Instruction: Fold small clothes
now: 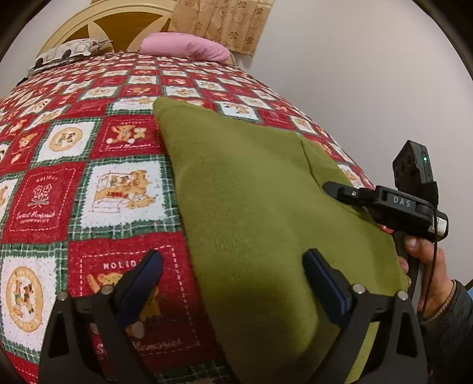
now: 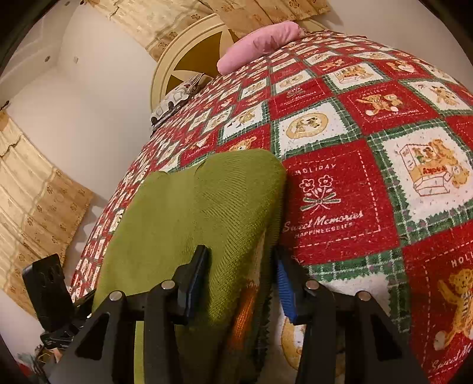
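Lying folded on the bed, green knit garment [image 1: 260,189] fills frame centre. Left claw [image 1: 233,265] spread wide over its near edge, holding nothing. Right claw [image 2: 241,268] part open, straddling a raised garment edge, grip unclear. Red teddy-bear patchwork bedspread [image 1: 88,177] underneath; pink pillow [image 1: 184,47], cream headboard [image 1: 103,20], beige curtain [image 1: 224,23] along top.

Black tongs [image 1: 233,277] w/ blue pads, silver screws; "DAS" label, dark sleeve.
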The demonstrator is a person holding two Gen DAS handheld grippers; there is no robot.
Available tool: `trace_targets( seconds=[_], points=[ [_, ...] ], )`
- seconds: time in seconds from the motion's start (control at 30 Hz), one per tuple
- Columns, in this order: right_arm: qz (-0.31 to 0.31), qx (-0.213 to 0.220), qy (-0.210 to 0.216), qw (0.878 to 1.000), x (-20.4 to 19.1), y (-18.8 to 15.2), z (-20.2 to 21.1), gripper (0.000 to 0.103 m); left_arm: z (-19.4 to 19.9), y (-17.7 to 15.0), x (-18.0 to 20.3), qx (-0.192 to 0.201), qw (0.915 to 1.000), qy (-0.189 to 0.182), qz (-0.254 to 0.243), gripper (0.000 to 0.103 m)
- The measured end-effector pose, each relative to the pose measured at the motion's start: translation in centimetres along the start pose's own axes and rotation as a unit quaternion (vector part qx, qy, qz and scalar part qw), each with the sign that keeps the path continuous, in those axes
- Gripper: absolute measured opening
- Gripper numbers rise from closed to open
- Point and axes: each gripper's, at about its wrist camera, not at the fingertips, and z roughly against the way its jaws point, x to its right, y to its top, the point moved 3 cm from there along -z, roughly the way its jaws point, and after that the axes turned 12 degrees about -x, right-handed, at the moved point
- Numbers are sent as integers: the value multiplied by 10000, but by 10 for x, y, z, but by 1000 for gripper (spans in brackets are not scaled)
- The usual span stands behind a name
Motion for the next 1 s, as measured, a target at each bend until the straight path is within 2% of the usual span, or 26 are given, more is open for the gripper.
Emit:
trace_targets(
  seconds=[0.13, 0.17, 0.27, 0.33, 0.37, 0.5, 0.67, 0.83, 1.0],
  points=[
    [25, 16, -84, 10000, -2, -1, 1, 44, 1, 1, 5, -78, 9998, -139, -88, 81],
    [43, 15, -119, 9999, -3, -1, 1, 44, 2, 2, 8, -110, 9997, -203, -127, 74],
    [63, -13, -199, 9998, -6, 0, 1, 42, 4, 2, 12, -154, 9996, -137, -193, 69],
    [116, -28, -288, 9995, -11, 1, 2, 34, 5, 2, 13, -205, 9995, -149, -210, 62],
    [187, -39, -323, 9993, -15, 0, 3, 29, 7, 2, 15, -220, 9994, -135, -233, 56],
    [285, 134, -400, 9987, -29, -4, 16, 25, 19, 1, 22, -239, 9988, 89, -414, 43],
    [462, 274, -437, 9976, -49, -19, 29, 25, 37, -8, 29, -153, 9976, 259, -630, 41],
    [602, 322, -327, 9971, -74, -39, 41, 25, 60, -25, 25, -93, 9980, 140, -613, 40],
    [825, 298, -175, 9960, -108, -60, 44, 24, 85, -44, 17, 51, 9979, 224, -600, 40]
  ],
)
